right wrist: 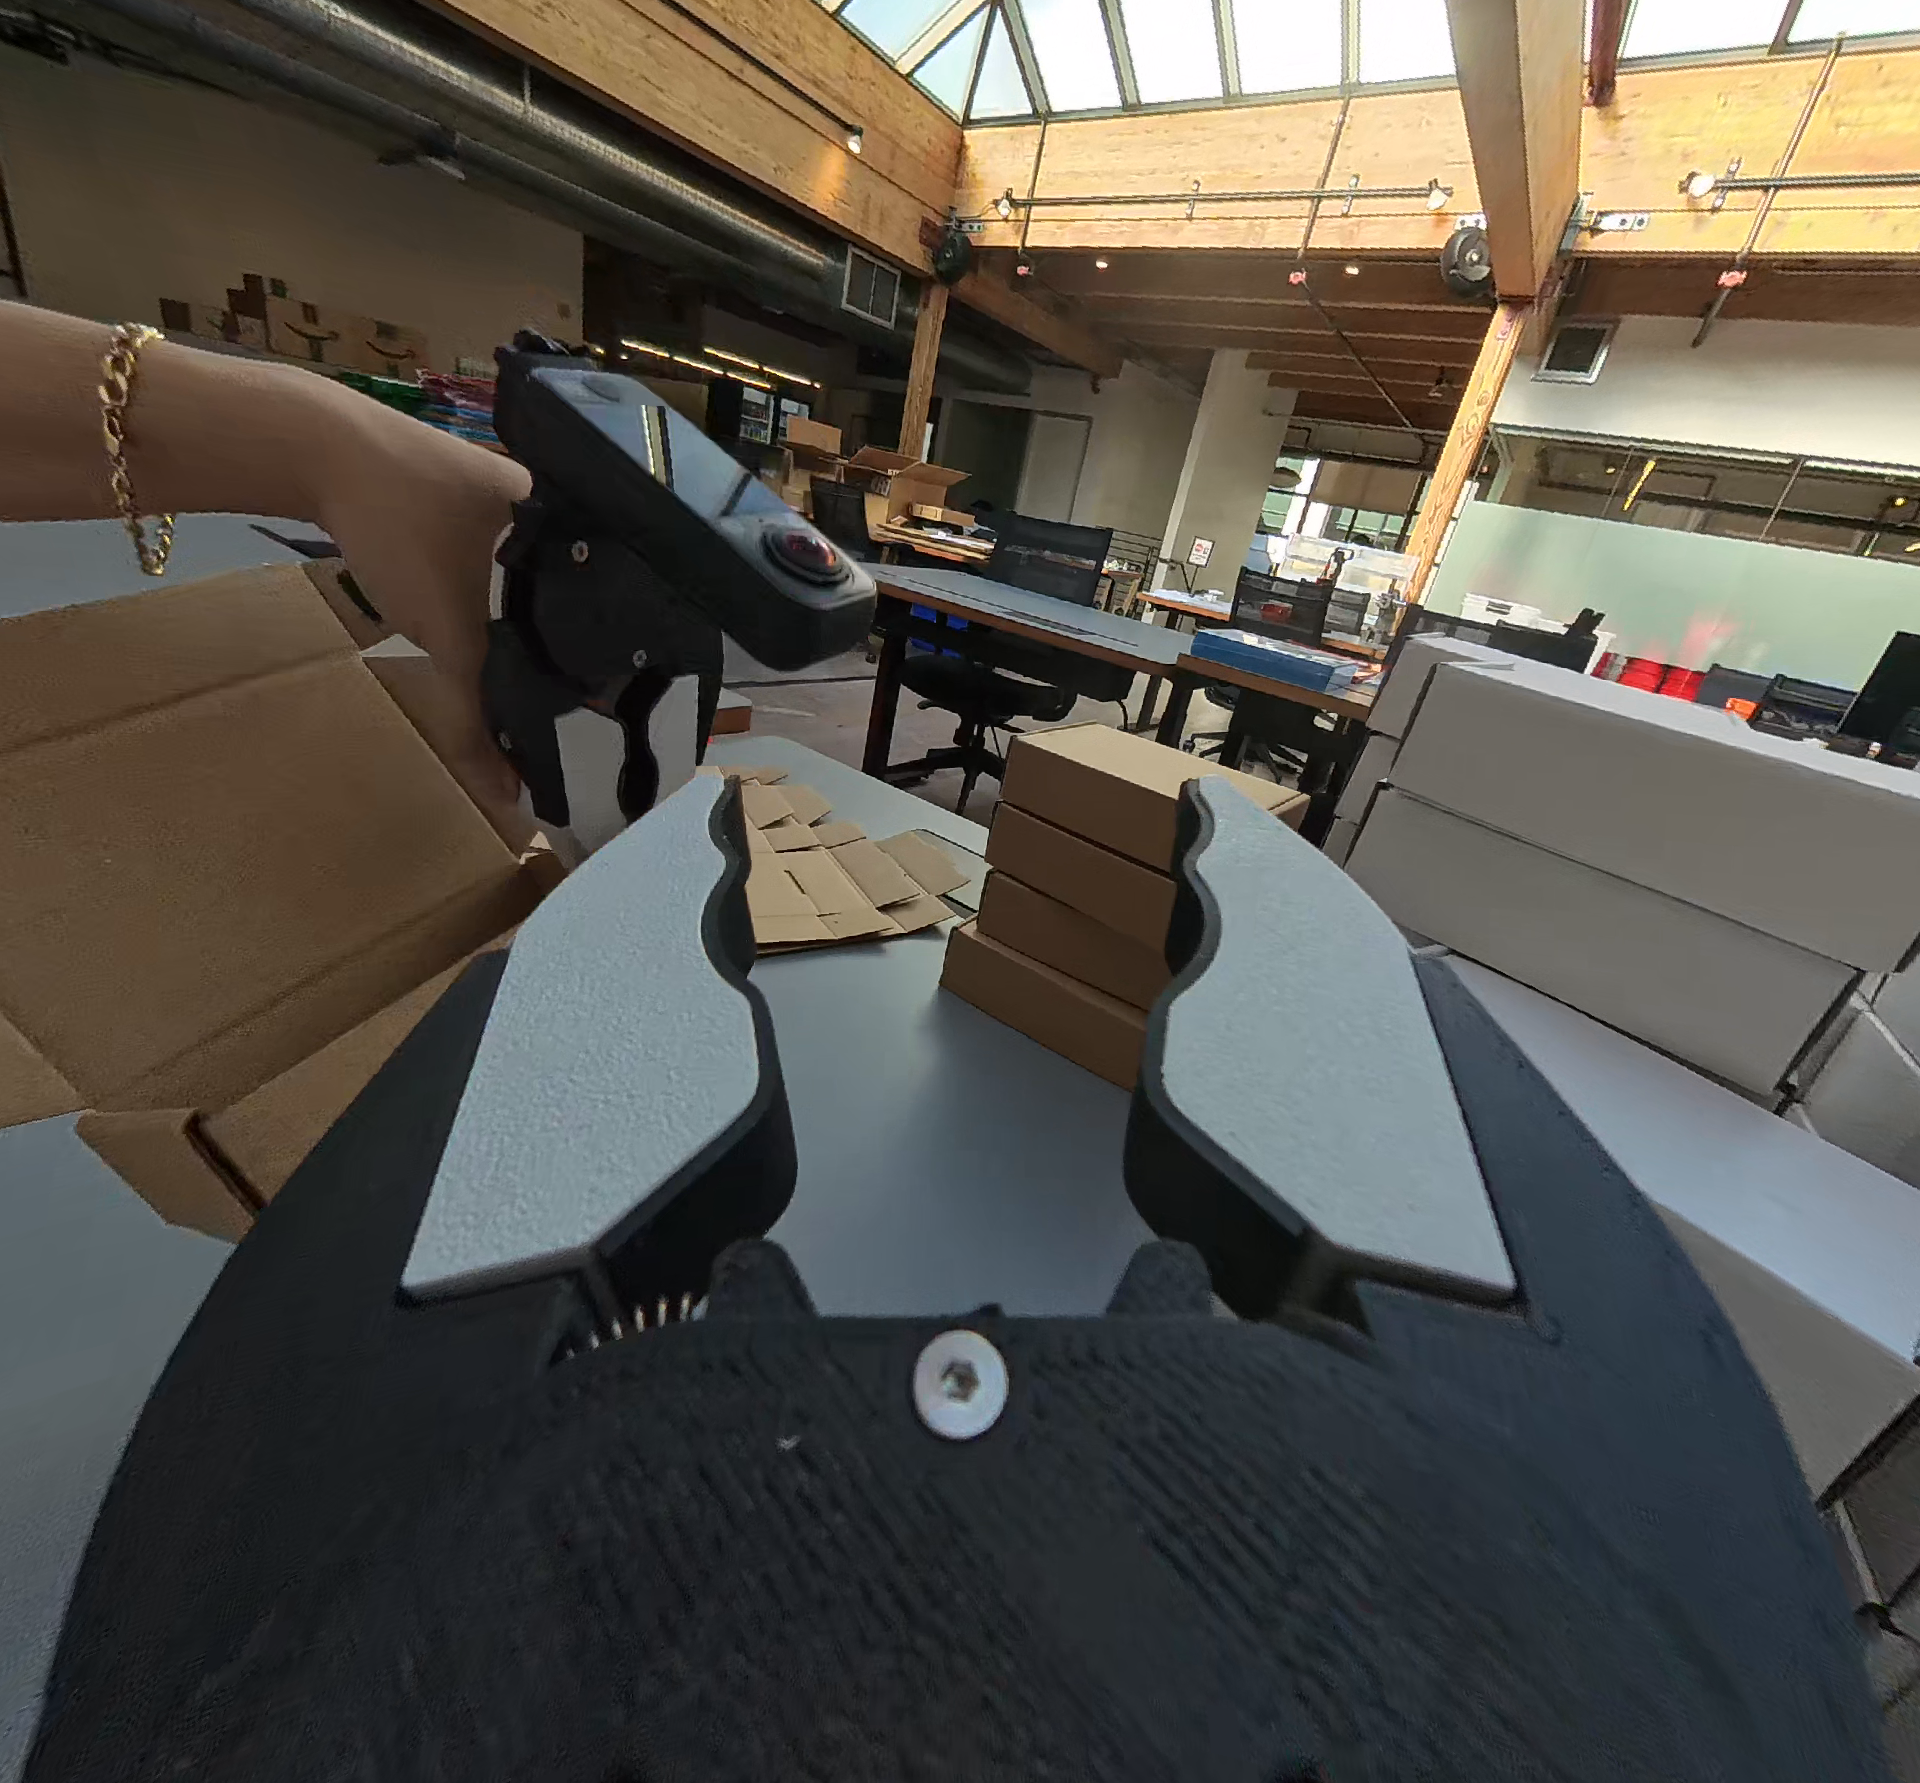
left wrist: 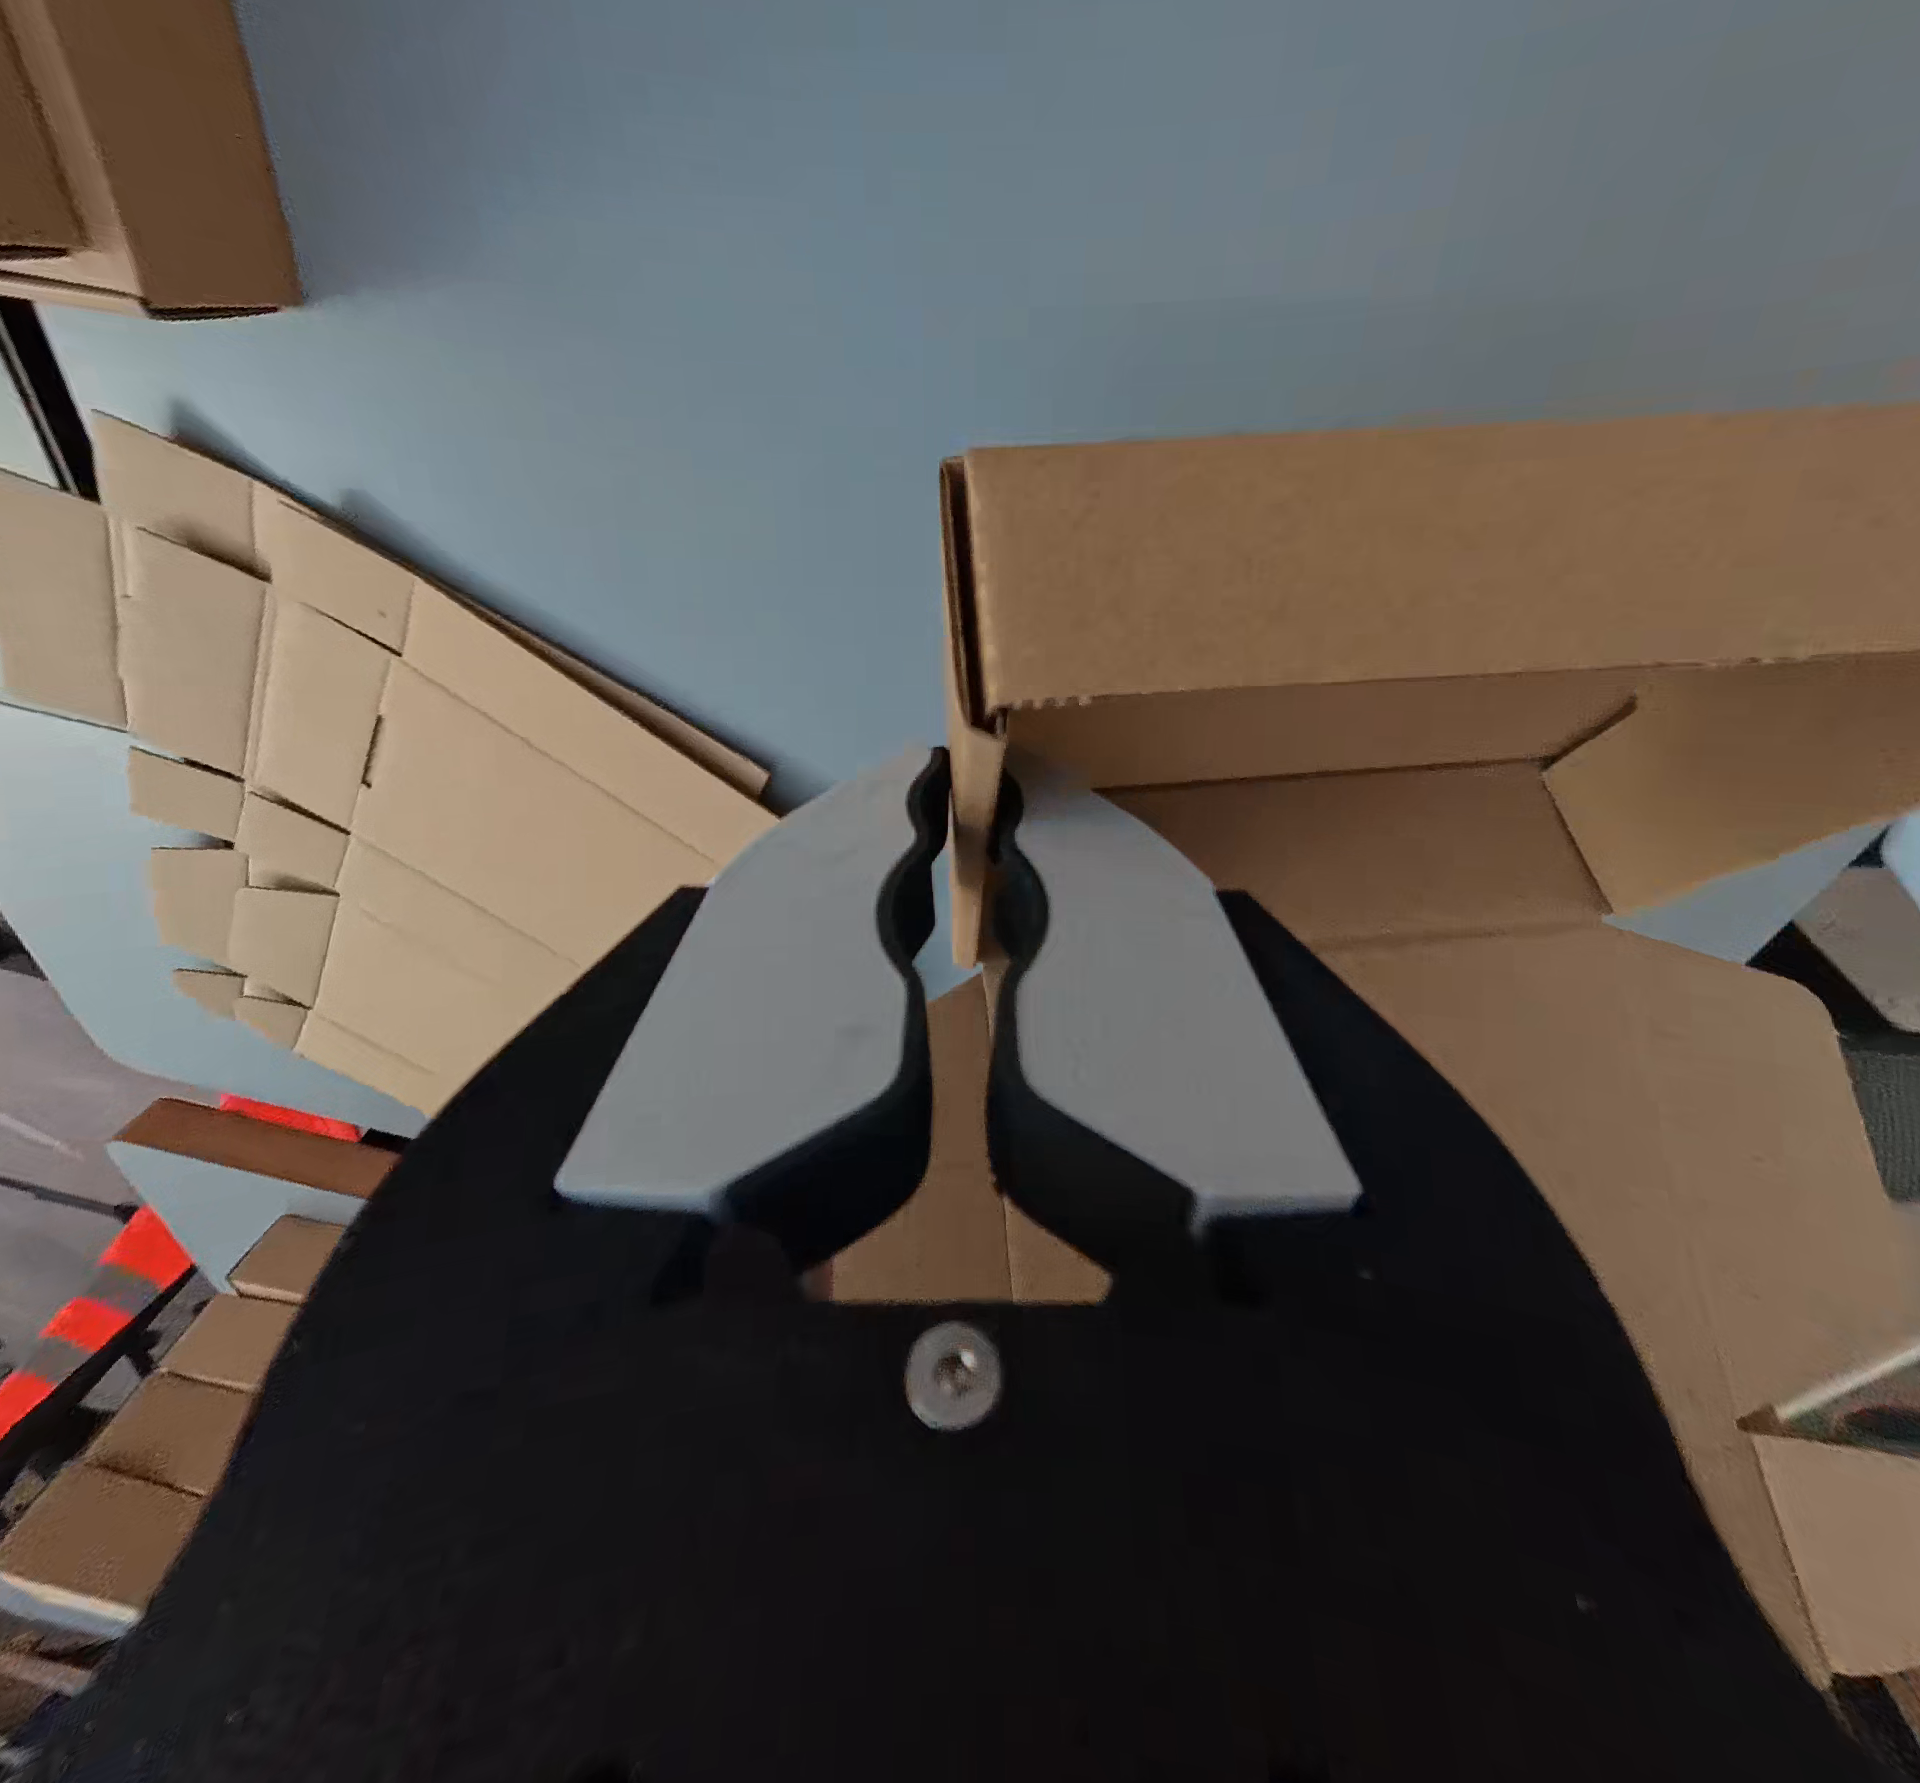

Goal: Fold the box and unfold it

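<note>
A brown cardboard box [left wrist: 1403,590], partly folded, lies on the grey-blue table. My left gripper [left wrist: 971,798] is shut on the box's upright corner flap [left wrist: 966,860], which sits between the jaws. The box's open panels spread to the right and below the gripper. In the right wrist view the same box [right wrist: 208,798] is at the left, with the left gripper [right wrist: 597,694] and the hand holding it above the box. My right gripper [right wrist: 961,819] is open and empty, held above the table and apart from the box.
Flat unfolded box blanks [left wrist: 416,798] lie on the table to the left; they show in the right wrist view [right wrist: 831,871] too. A stack of folded brown boxes [right wrist: 1081,902] stands ahead. White boxes [right wrist: 1610,871] are piled at the right. Another brown box [left wrist: 135,92] sits top left.
</note>
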Tool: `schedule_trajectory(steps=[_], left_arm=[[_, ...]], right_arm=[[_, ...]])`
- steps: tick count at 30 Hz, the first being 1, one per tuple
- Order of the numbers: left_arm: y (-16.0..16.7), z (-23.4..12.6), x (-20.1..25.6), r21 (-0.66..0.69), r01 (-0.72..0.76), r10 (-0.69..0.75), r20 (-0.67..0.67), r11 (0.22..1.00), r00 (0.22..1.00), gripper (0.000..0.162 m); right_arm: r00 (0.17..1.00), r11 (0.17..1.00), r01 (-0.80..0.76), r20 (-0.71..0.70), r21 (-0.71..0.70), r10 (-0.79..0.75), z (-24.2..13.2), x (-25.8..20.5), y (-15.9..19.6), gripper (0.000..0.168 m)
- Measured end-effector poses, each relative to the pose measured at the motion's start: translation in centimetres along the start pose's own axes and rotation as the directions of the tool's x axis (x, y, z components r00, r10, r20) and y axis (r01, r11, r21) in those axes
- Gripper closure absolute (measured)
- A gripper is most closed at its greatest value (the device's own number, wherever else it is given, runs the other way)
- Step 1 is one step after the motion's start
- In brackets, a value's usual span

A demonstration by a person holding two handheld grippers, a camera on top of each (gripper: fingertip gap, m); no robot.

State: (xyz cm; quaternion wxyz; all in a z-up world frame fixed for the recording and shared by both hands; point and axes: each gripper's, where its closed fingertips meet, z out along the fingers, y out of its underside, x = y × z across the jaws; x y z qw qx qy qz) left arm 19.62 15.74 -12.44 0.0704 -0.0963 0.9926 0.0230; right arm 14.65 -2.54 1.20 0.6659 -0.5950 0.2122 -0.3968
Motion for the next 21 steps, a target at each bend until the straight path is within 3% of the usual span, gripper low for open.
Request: schedule_trajectory(steps=[1,6,12,16,19,21], left_arm=[[0.0,0.9,0.4,-0.057,-0.036,0.035,-0.013,0.998,0.999,0.156],[0.4,4.8,3.4,-0.293,-0.225,0.174,-0.188,0.929,0.967,0.156],[0.6,8.3,4.9,-0.468,-0.343,0.258,-0.239,0.814,0.936,0.156],[0.7,9.1,5.7,-0.526,-0.381,0.288,-0.254,0.760,0.923,0.156],[0.3,9.0,6.1,-0.503,-0.389,0.296,-0.257,0.772,0.920,0.155],[0.1,8.4,6.2,-0.487,-0.383,0.295,-0.250,0.785,0.922,0.143]], right_arm=[[1.000,1.000,-0.010,-0.006,0.007,0.010,-0.2,0.3,0.0,0.090],[1.000,1.000,-0.013,-0.019,0.005,0.013,-0.9,1.2,0.1,0.092],[0.999,1.000,0.015,-0.046,-0.012,-0.015,-1.8,2.4,0.1,0.093],[0.997,0.999,0.043,-0.065,-0.028,-0.045,-2.1,2.9,0.2,0.095],[0.998,0.998,0.050,-0.039,-0.047,-0.052,-2.0,2.5,0.4,0.094],[0.998,0.997,0.050,-0.023,-0.055,-0.051,-2.0,2.3,0.5,0.094]])
